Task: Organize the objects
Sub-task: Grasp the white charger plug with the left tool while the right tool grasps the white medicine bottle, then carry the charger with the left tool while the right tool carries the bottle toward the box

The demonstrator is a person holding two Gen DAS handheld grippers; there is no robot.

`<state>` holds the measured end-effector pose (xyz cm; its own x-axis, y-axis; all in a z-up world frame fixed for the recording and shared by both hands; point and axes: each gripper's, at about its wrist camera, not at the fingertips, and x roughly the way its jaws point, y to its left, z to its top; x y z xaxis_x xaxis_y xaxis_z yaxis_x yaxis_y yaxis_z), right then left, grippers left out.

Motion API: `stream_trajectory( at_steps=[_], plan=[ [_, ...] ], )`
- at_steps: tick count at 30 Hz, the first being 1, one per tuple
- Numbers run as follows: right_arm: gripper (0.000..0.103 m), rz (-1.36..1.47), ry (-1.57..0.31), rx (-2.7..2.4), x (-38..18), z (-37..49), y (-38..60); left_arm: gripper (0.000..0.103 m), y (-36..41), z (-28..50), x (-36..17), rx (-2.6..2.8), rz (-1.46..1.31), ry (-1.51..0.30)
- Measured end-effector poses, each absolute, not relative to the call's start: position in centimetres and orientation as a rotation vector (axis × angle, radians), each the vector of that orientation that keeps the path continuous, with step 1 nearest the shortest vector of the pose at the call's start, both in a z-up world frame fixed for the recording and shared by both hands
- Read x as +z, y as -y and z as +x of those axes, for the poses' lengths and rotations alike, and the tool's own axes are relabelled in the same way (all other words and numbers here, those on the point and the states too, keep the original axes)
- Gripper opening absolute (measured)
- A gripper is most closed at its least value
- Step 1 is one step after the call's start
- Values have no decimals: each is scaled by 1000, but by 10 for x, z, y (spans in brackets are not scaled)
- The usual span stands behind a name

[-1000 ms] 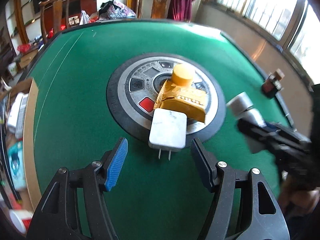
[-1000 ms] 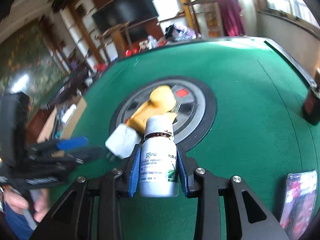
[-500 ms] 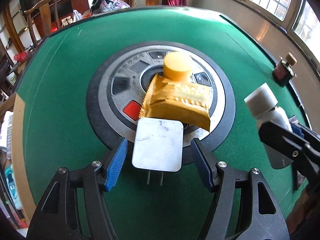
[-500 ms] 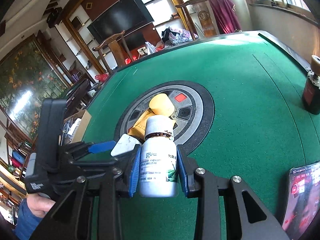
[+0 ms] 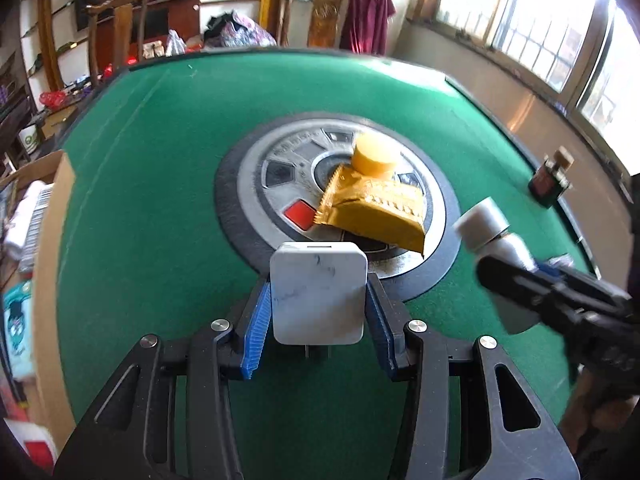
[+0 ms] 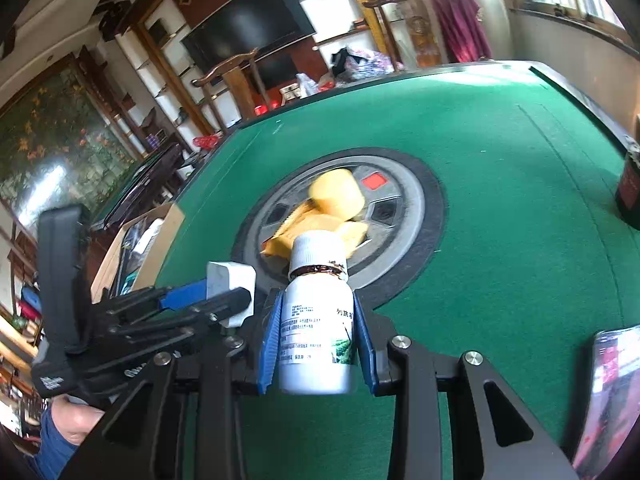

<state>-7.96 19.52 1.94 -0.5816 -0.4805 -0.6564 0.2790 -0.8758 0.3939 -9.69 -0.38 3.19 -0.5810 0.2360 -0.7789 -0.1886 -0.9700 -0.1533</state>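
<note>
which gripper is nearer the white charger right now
Left. The left gripper has just closed its jaws onto the sides of the white charger. The right gripper is beside it, clamped on the white bottle.

Clamping a white plastic bottle [image 6: 318, 320] with a ribbed white cap between the blue pads of the right gripper [image 6: 317, 338], above green felt table [image 6: 500, 184]. Sitting just left: the black left gripper [image 6: 224, 296], gripping a white square charger [image 6: 232, 284]. Lying beyond: yellow packet [image 6: 312, 232], yellow round lid [image 6: 338, 198].
</note>
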Motion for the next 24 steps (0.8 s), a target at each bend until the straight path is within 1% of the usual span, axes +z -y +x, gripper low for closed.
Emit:
stream_trajectory(
  at_steps=[5, 9, 16, 24],
  plan=[
    [34, 1054, 266, -2423, 25, -66, -170, 45, 21, -75, 39, 2663, -1212, 100],
    [34, 1047, 232, -2414, 24, -64, -162, 45, 21, -66, 40, 2702, -1161, 44],
    [34, 1055, 216, -2421, 21, -62, -159, 45, 20, -64, 45, 2682, -1113, 79],
    [34, 1074, 196, -2426, 17, -65, -158, 45, 20, -64, 46, 2674, -1100, 70]
  ],
)
